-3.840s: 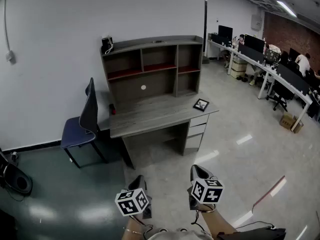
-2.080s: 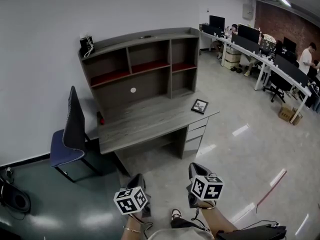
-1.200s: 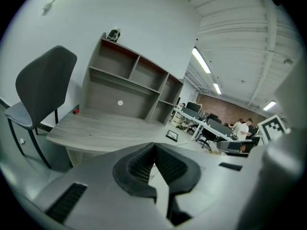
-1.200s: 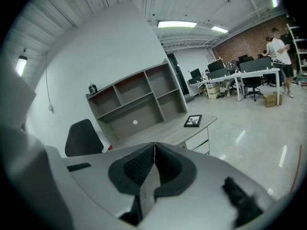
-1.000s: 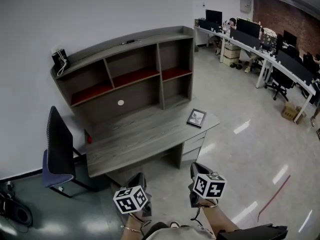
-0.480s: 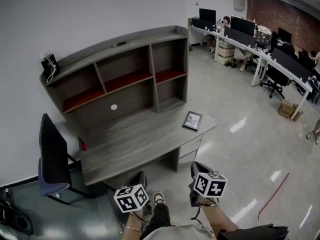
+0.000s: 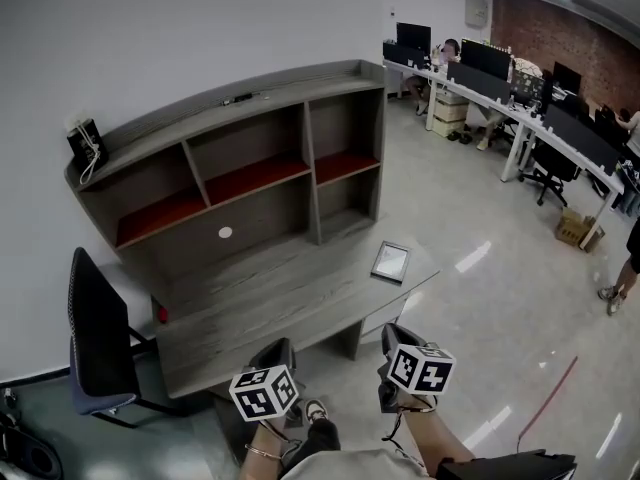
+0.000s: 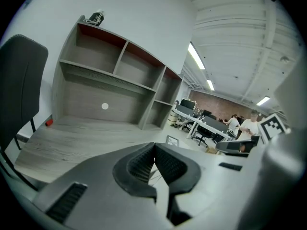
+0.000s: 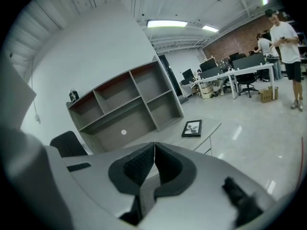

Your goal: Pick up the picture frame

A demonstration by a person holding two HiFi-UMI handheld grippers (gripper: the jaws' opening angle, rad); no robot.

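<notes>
A small dark picture frame (image 7: pixel 390 261) lies flat near the right end of the grey wooden desk (image 7: pixel 270 308); it also shows as the frame (image 9: pixel 192 128) in the right gripper view and the frame (image 8: pixel 172 141) in the left gripper view. My left gripper (image 7: pixel 277 354) and right gripper (image 7: pixel 395 340) hover short of the desk's front edge, both shut and empty. The frame lies well ahead of both. In the gripper views the left gripper (image 8: pixel 154 150) and right gripper (image 9: pixel 154 148) have jaws pressed together.
A shelf hutch (image 7: pixel 240 168) with red-lined shelves stands on the desk's back. A dark chair (image 7: pixel 95 338) sits at the left. Drawers hang under the desk's right end. Long office desks (image 7: pixel 520 118) with monitors and people stand far right on the glossy floor (image 7: pixel 500 268).
The desk has drawn closer and lower in the head view as I walked toward it. Both grippers kept their pose, shut, and now sit near the desk's front edge.
</notes>
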